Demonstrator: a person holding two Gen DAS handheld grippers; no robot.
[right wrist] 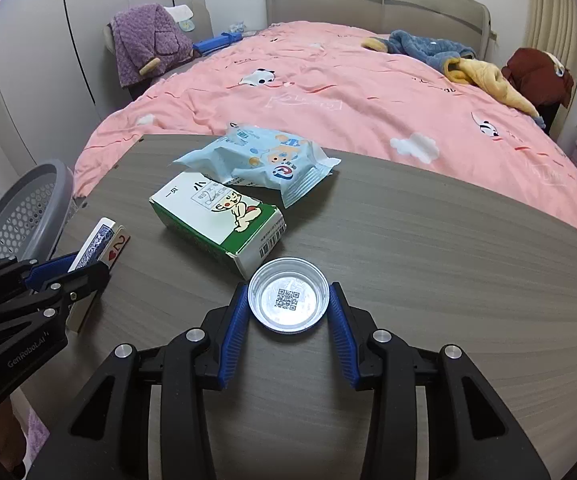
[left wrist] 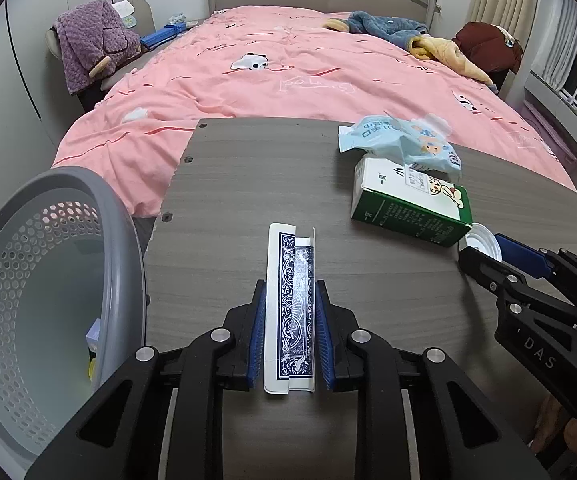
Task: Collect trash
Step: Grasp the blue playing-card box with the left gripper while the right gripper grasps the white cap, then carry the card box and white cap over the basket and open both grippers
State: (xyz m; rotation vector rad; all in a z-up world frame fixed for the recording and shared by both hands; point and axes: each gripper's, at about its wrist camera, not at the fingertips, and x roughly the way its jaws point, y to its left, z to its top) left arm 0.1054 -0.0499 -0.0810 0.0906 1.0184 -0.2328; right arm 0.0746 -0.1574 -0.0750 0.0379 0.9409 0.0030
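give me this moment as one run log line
left gripper: shut on playing cards | right gripper: shut on lid | on table: green box, blue wrapper | bin: left of table

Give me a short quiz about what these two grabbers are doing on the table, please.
1. True or false: the left gripper is shut on the folded playing card.
2. What sits between the right gripper pads? A) green carton B) round silver lid C) blue wipes packet
3. Which side of the table is the grey perforated basket on in the left wrist view?

Key: 1 true. 2 B, the round silver lid. 3 left.
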